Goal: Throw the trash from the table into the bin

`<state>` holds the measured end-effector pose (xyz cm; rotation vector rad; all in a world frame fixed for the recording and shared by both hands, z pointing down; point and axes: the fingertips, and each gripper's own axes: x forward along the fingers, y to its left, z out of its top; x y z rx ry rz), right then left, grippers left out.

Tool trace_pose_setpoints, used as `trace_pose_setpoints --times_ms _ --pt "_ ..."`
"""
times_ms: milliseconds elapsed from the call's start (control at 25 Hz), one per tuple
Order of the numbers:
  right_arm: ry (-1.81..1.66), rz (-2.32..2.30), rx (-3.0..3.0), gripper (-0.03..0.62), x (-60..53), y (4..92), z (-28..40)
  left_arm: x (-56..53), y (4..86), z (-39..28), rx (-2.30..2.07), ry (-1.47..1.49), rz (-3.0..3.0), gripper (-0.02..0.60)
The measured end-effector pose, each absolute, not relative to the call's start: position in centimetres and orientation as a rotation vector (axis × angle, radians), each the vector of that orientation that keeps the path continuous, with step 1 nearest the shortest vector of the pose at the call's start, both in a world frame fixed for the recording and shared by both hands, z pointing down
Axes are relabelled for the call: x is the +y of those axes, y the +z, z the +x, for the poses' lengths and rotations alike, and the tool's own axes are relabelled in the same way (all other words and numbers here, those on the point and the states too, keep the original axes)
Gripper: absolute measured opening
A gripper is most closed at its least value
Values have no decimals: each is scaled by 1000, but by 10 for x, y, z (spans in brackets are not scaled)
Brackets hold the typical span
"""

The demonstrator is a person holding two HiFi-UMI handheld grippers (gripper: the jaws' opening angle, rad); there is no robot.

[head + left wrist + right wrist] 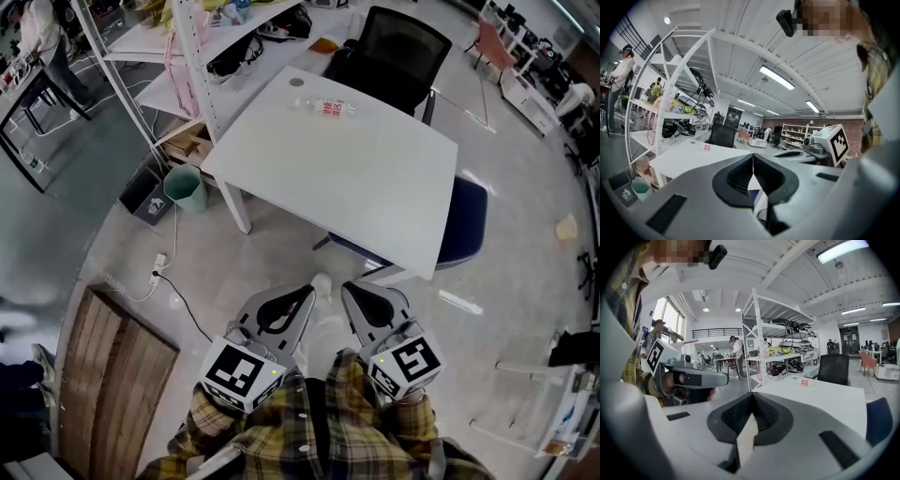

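A clear plastic bottle with a red label [324, 107] lies on the far side of the white table [375, 187], with a small round lid [297, 82] just beyond it. On the floor left of the table stands a pale green bin [185, 187]. My left gripper [307, 290] and right gripper [350, 288] are held side by side low in the head view, well short of the table, both shut and empty. In the left gripper view the shut left gripper [753, 157] faces the bottle [707, 147] and the bin [641, 187]. The right gripper [752, 397] faces the bottle [805, 381] too.
A dark floor bin with a recycling sign [148, 199] sits beside the green one. A white shelf rack [202, 66] stands left of the table, a black chair [398, 52] behind it and a blue chair [466, 220] at its right. A wooden board [112, 375] and power cable [173, 295] lie at floor left.
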<state>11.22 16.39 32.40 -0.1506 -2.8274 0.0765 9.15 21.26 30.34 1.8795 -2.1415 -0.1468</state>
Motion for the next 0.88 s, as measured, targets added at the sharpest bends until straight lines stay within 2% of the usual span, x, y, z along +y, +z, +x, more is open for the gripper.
trace_pose_setpoints --times_ms 360,880 --pt "77 -218 -2796 -2 129 335 38 180 309 18 -2185 -157 1822 9" --pt "-5 -310 -2793 -2 36 317 -105 86 290 -124 -2263 -192 1785 9"
